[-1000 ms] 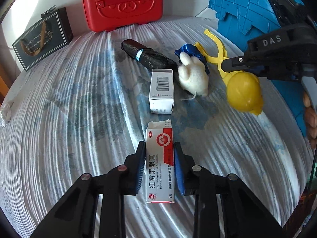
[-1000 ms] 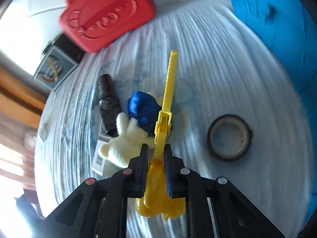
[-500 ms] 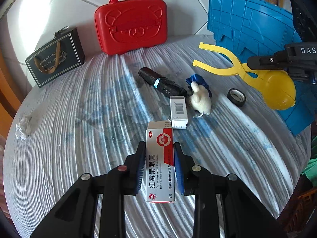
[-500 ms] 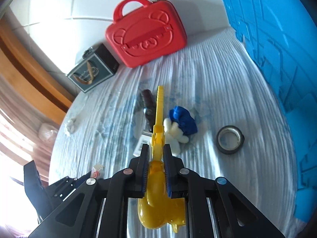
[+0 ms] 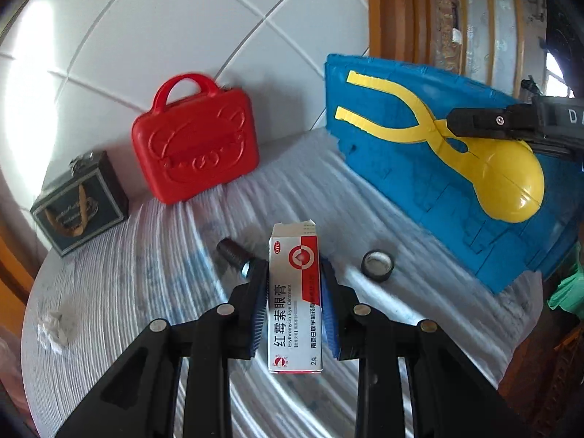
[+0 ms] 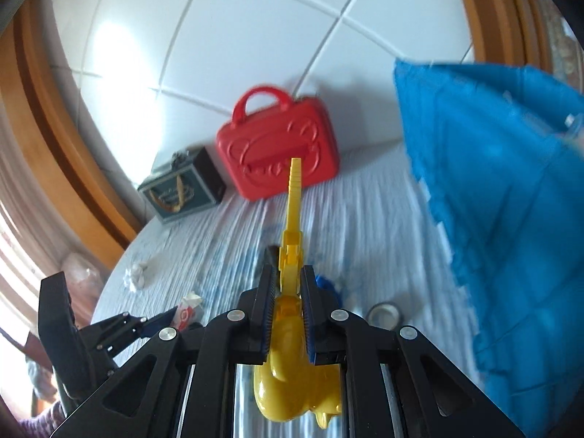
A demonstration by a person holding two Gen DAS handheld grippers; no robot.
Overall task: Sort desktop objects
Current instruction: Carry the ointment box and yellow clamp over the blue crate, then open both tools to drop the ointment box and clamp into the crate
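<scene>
Left gripper (image 5: 294, 303) pinches the ointment box (image 5: 295, 292), frame centre; right gripper (image 6: 288, 306) pinches the yellow scoop tongs (image 6: 290, 332), lower centre. Recommend carrying both level, grips firm, clear of the bench (image 5: 146, 292).

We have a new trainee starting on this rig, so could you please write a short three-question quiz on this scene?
1. True or false: the left gripper is shut on the ointment box.
2. What does the right gripper hold? A) tape roll B) yellow scoop tongs C) red case
3. Fill in: the tape roll lies on the ____.

Key:
1. True; both pads press the box's sides.
2. B; the yellow scoop tongs are clamped near the hinge, handles pointing toward the red case.
3. Table, between the box and the blue board.
</scene>
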